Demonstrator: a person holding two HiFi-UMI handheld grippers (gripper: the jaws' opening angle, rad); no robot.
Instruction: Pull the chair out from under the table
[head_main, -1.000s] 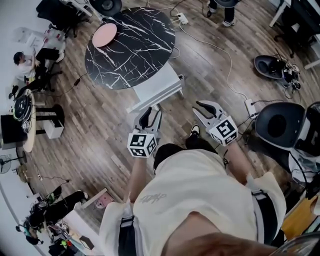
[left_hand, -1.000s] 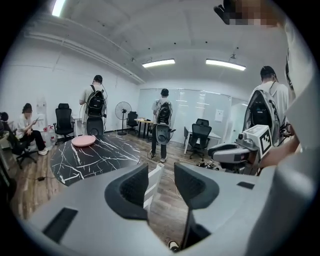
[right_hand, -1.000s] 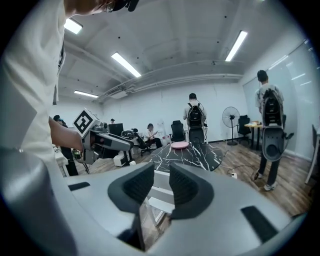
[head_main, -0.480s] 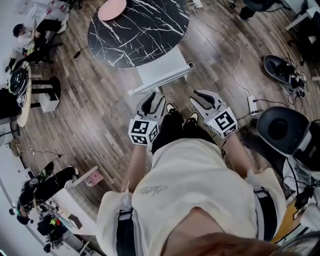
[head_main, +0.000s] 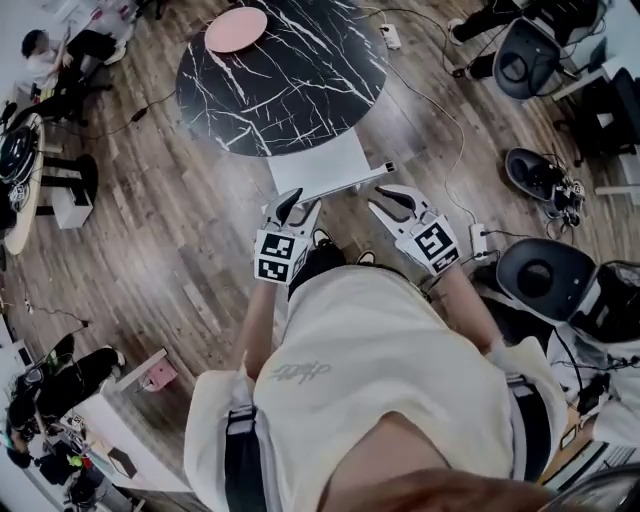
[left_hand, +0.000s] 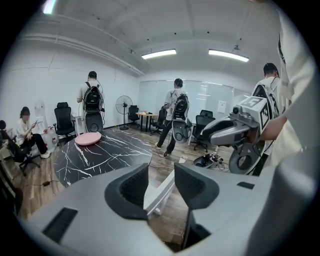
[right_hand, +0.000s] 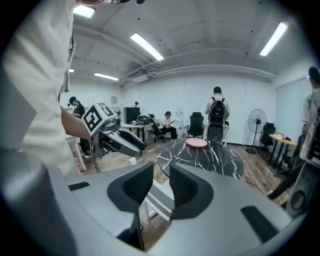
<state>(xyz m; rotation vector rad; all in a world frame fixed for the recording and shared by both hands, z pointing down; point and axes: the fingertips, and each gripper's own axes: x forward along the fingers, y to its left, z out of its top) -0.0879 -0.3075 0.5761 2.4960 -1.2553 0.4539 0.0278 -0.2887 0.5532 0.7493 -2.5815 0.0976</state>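
The left hand-held gripper (head_main: 295, 201) and right hand-held gripper (head_main: 386, 198), jaws apart and empty, the right's just widened, have advanced to the near edge of the white chair (head_main: 316, 166), still partly under the black tabletop (head_main: 290, 80), so grasping comes next.

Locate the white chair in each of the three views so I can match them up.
Head view: the white chair is at upper centre, sticking out from under the near edge of the black marble table.
Left gripper view: the chair is low centre, seen through the gap between the jaws.
Right gripper view: the chair is low centre, again seen through the gap.
Shared landmark: the pink disc on the table.
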